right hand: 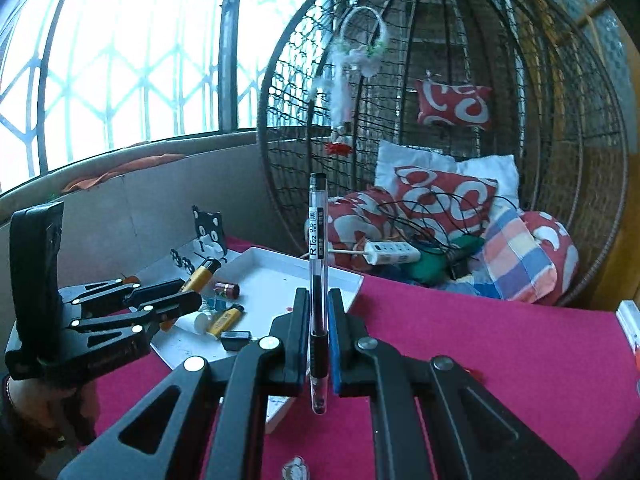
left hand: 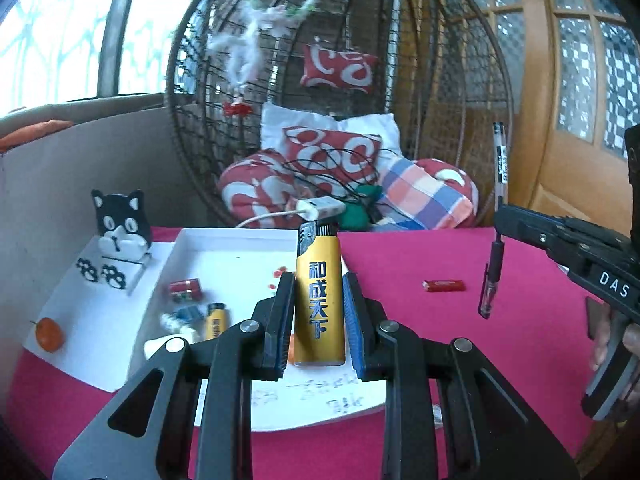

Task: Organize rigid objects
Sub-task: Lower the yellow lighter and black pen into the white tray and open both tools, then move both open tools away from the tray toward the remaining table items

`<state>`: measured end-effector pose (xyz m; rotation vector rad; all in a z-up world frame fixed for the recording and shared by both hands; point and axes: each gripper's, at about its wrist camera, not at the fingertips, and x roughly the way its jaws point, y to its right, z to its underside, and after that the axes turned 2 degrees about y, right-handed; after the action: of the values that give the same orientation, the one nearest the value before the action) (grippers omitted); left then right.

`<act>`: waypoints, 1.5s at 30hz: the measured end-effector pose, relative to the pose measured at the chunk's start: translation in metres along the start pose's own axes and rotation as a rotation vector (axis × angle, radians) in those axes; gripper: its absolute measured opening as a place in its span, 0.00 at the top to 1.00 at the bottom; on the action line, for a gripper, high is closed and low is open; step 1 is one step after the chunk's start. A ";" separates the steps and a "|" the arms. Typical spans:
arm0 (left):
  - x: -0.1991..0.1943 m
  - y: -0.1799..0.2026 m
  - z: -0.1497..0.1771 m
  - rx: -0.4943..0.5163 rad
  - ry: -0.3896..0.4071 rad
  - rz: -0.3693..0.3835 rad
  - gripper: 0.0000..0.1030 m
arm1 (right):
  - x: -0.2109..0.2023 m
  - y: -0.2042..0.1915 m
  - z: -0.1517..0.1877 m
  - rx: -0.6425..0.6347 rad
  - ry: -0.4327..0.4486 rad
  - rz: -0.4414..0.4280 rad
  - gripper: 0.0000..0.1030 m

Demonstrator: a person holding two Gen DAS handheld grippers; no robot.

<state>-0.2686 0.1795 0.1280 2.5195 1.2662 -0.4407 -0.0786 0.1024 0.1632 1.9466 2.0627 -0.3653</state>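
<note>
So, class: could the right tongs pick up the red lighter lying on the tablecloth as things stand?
Probably not yet. The right tongs are shut on a pen, so they are occupied. The red lighter itself lies in the open on the cloth, with nothing over it.

red tablecloth [left hand: 400, 264]: white tray [left hand: 240, 240], red battery [left hand: 444, 286], white board [left hand: 88, 312] lie on it.
</note>
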 end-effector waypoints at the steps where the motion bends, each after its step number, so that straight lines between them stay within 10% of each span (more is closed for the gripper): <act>1: -0.001 -0.005 0.000 -0.009 0.003 -0.006 0.78 | 0.002 -0.003 -0.001 -0.006 -0.002 -0.003 0.94; 29: 0.115 -0.084 0.010 -0.192 -0.219 -0.122 0.77 | 0.165 -0.058 0.028 0.042 -0.303 -0.124 0.92; 31: 0.115 -0.084 0.010 -0.197 -0.221 -0.119 0.73 | 0.170 -0.058 0.031 0.034 -0.320 -0.109 0.92; 33: 0.113 -0.086 0.011 -0.199 -0.213 -0.135 0.35 | 0.171 -0.058 0.035 0.023 -0.325 -0.091 0.90; 34: 0.111 -0.087 0.011 -0.202 -0.202 -0.137 0.23 | 0.171 -0.058 0.036 0.014 -0.322 -0.080 0.79; 37: 0.104 -0.088 0.012 -0.202 -0.171 -0.157 0.00 | 0.164 -0.058 0.038 0.010 -0.279 -0.078 0.00; 45: 0.078 -0.087 0.013 -0.215 -0.106 -0.205 0.00 | 0.153 -0.061 0.035 -0.030 -0.250 -0.043 0.00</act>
<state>-0.2964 0.2811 0.0751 2.1720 1.4532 -0.4504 -0.1464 0.2273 0.0733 1.7429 1.9396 -0.5534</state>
